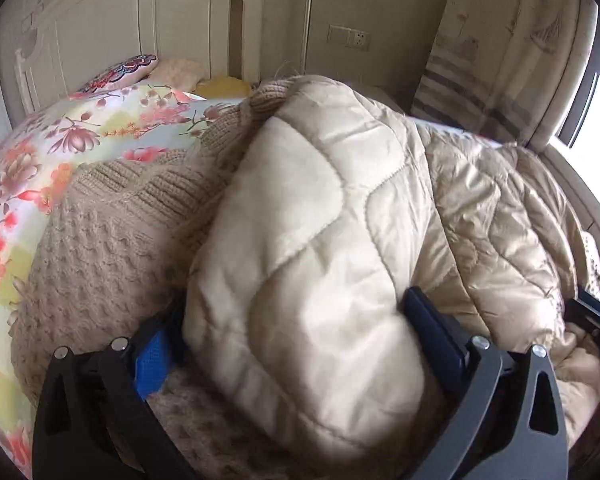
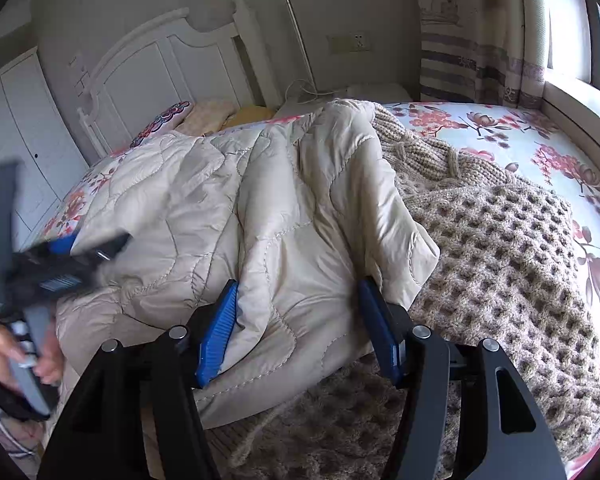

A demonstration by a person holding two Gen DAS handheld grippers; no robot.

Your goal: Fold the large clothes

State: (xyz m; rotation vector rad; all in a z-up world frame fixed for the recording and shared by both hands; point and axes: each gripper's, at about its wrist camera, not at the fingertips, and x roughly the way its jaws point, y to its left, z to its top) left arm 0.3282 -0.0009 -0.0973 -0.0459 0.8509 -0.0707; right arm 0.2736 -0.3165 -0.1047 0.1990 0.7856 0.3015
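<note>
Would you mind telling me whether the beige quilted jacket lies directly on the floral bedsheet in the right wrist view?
No, the beige quilted jacket mostly lies on a tan chunky knitted sweater spread over the floral bedsheet.

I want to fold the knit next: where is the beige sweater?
The beige knit sweater lies on the floral bedsheet, partly under the quilted cream jacket; in the right wrist view it spreads right of the jacket.

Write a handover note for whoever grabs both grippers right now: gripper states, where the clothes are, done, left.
Left gripper: jaws wide, a bulky fold of the quilted jacket between them, not clamped.
Right gripper: open around the jacket's near edge, not pinching.
Jacket lies bunched, partly over the knit sweater, both on the floral bedsheet.
Done: no tidy fold visible on either.
Left: close on the jacket, lay it flat, fold; then the sweater.
</note>
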